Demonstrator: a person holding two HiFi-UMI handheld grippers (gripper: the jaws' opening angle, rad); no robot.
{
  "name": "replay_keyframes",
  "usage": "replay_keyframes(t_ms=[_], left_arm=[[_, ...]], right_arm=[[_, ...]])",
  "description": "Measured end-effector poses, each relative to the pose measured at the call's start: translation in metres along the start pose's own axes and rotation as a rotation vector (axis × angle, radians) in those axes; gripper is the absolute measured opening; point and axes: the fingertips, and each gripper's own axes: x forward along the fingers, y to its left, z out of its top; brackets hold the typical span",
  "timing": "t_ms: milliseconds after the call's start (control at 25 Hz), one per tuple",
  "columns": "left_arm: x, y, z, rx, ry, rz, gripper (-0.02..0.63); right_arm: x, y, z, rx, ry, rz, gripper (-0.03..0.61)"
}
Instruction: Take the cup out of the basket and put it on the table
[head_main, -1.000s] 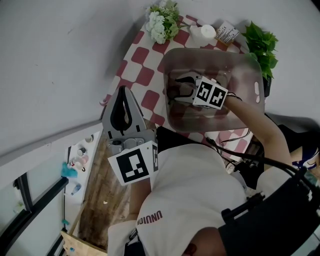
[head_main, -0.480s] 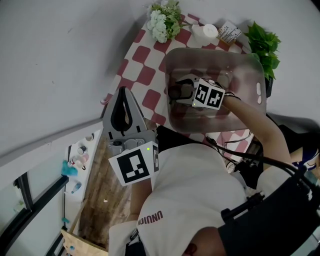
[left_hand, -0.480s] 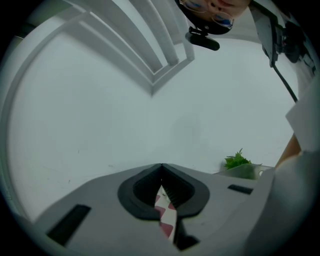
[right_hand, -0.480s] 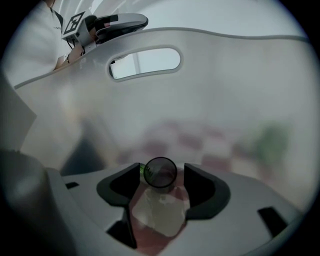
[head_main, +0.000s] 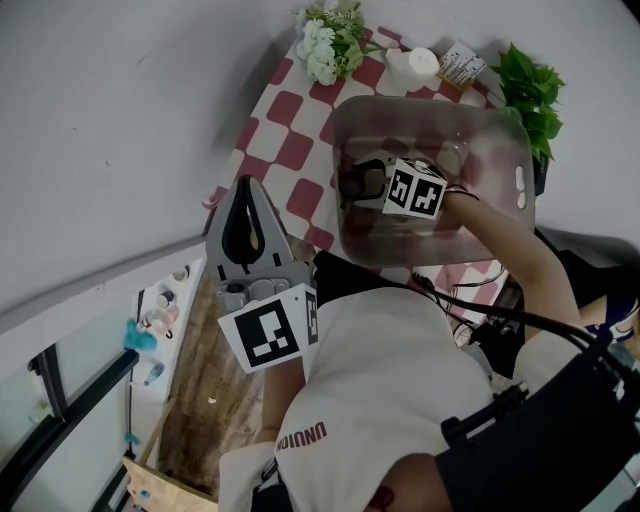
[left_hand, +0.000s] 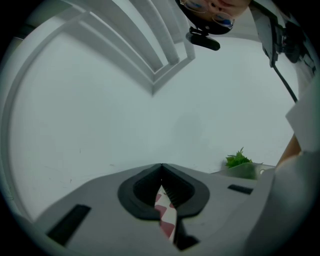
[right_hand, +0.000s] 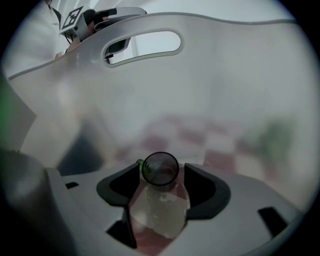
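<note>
A clear glass cup (right_hand: 160, 207) with a dark rim sits between the jaws of my right gripper (right_hand: 160, 172), whose pads press its sides. In the head view that gripper (head_main: 352, 183) reaches down into the translucent plastic basket (head_main: 500, 130), and the cup (head_main: 350, 186) shows only as a dark round shape at its tip. The basket stands on a table with a red-and-white checked cloth (head_main: 285, 110). My left gripper (head_main: 247, 185) is held off the table's near-left edge, shut and empty; in its own view the left gripper (left_hand: 161, 167) shows only a thin slit onto the cloth.
White flowers (head_main: 325, 45), a white jar (head_main: 415, 65), a small box (head_main: 460, 65) and a green plant (head_main: 525, 85) line the table's far side. The basket wall (right_hand: 210, 75) with a handle slot (right_hand: 142, 45) rises ahead of the right gripper. A tray of small bottles (head_main: 160, 310) lies lower left.
The right gripper has shifted slightly left inside the basket. The left gripper has stayed where it was.
</note>
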Motion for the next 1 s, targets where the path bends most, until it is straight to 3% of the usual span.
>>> replay_keyframes(t_ms=[1000], left_arm=[[0.004,0.001,-0.002,0.009,0.015,0.009,0.013]], right_arm=[[0.016,0.0,-0.004,-0.036,0.003,0.009,0.279]])
